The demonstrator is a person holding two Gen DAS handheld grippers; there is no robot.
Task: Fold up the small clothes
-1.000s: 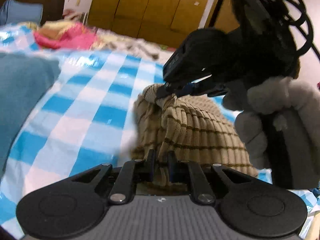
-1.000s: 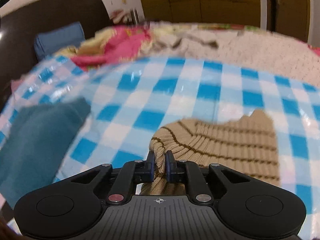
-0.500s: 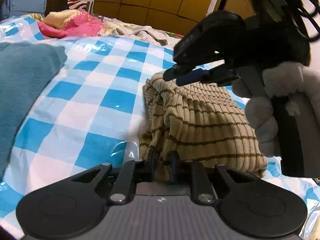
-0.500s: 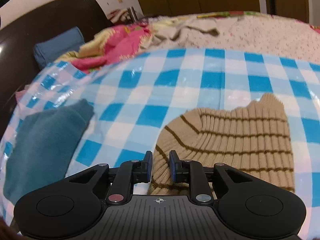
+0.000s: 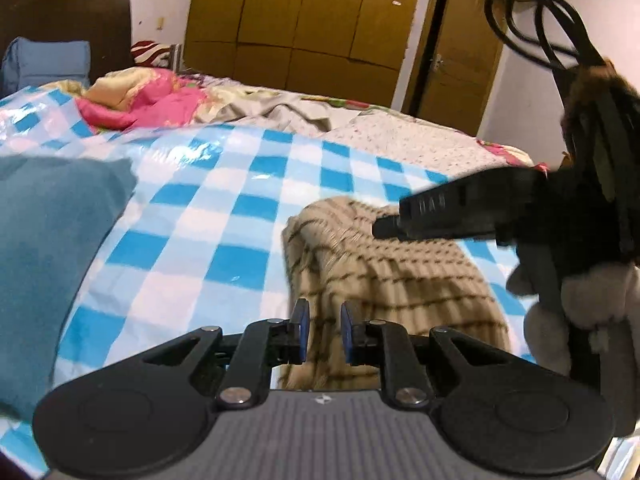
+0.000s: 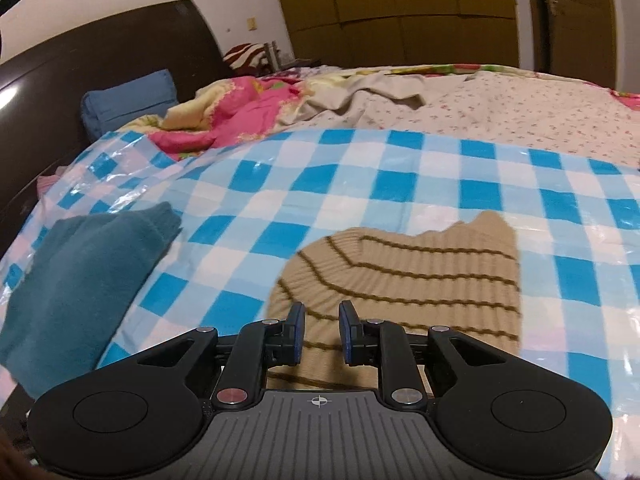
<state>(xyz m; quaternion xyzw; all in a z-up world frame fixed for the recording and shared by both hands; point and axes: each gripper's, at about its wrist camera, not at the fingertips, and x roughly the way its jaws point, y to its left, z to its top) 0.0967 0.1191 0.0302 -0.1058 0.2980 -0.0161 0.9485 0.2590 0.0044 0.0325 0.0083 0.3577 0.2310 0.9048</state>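
Your left gripper [image 5: 322,332] hangs with its blue-padded jaws slightly parted and nothing pinched between them; they have just been opening, and the folded beige ribbed knit garment with thin brown stripes [image 5: 384,280] lies loose under and beyond the tips. Your right gripper [image 6: 321,332] shows the same: jaws a little apart after just opening, pads clear of the cloth, the striped knit [image 6: 404,280] spread flat below them. That garment sits on the blue-and-white checked plastic sheet [image 6: 360,184] covering the bed, toward the sheet's near edge and right of its middle. In the left wrist view your right gripper [image 5: 394,224] reaches in from the right over the garment's far end, carried by a hand in a fuzzy grey glove [image 5: 580,304]; motion blur there makes it hard to say whether it touches the knit, though it looks just above it. A folded teal cloth [image 6: 80,280] rests at the sheet's left edge, well apart from the striped piece. Past the sheet's far edge lies a crumpled pink and yellow blanket [image 6: 240,120], and a blue pillow [image 6: 128,100] leans against the dark wooden headboard [image 6: 100,56]. No container appears in either view.
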